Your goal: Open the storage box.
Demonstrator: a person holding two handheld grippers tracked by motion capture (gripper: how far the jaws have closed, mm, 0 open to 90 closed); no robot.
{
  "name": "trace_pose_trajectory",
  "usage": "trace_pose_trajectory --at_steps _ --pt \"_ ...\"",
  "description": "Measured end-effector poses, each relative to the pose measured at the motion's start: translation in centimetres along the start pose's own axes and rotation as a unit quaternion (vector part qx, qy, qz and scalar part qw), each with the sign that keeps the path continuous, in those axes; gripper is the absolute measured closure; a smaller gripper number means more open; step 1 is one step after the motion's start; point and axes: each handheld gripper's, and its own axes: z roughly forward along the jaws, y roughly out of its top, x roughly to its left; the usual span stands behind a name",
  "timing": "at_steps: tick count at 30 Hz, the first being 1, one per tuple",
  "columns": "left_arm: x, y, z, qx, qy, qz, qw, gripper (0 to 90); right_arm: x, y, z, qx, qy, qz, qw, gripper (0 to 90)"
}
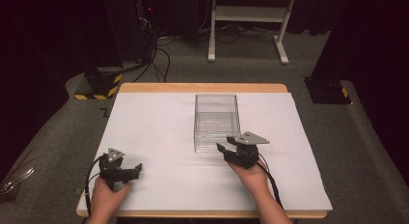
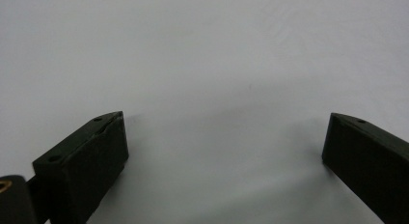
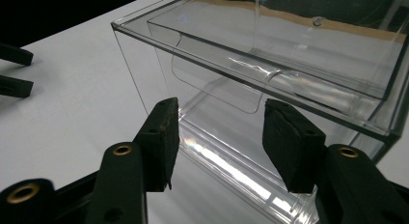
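Note:
A clear acrylic box (image 1: 216, 119) stands in the middle of the white table top (image 1: 159, 137). In the right gripper view the box (image 3: 270, 55) has a see-through drawer front with a curved pull tab (image 3: 217, 91). My right gripper (image 3: 219, 137) is open, its jaws on either side of that tab and just short of the box's front wall. In the high view the right gripper (image 1: 225, 145) sits at the box's near right corner. My left gripper (image 1: 136, 170) rests low at the table's near left, open wide over bare white surface (image 2: 224, 147), holding nothing.
The table's wooden edge (image 1: 202, 87) runs along the far side. Beyond it, on the grey floor, stand a white frame (image 1: 248, 21) and dark stands with cables (image 1: 144, 50). The left gripper's jaw tips (image 3: 14, 69) show at the far left of the right gripper view.

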Motion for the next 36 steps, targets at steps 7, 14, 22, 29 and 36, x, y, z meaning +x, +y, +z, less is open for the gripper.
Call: trace_pose_trajectory --at_steps 7,14,22,29,36 --pt "0.0 0.0 0.0 0.000 0.000 0.000 1.0000 2.2 -0.2 0.2 0.5 -0.002 0.008 0.003 1.0000 56.0" --pt "0.0 0.0 0.0 0.000 0.000 0.000 1.0000 2.2 -0.7 0.1 0.9 -0.002 0.025 0.003 0.9997 55.9" --pt "0.0 0.0 0.0 0.000 0.000 0.001 1.0000 2.2 -1.0 0.0 1.0 -0.013 0.024 0.008 0.9996 60.7" --pt "0.0 0.0 0.0 0.000 0.000 0.000 1.0000 2.2 -1.1 0.0 1.0 -0.019 0.026 0.006 0.9995 66.6" --pt "0.0 0.0 0.0 0.000 0.000 0.000 1.0000 2.2 -1.9 -0.2 0.8 -0.019 0.051 0.013 0.9984 75.1"
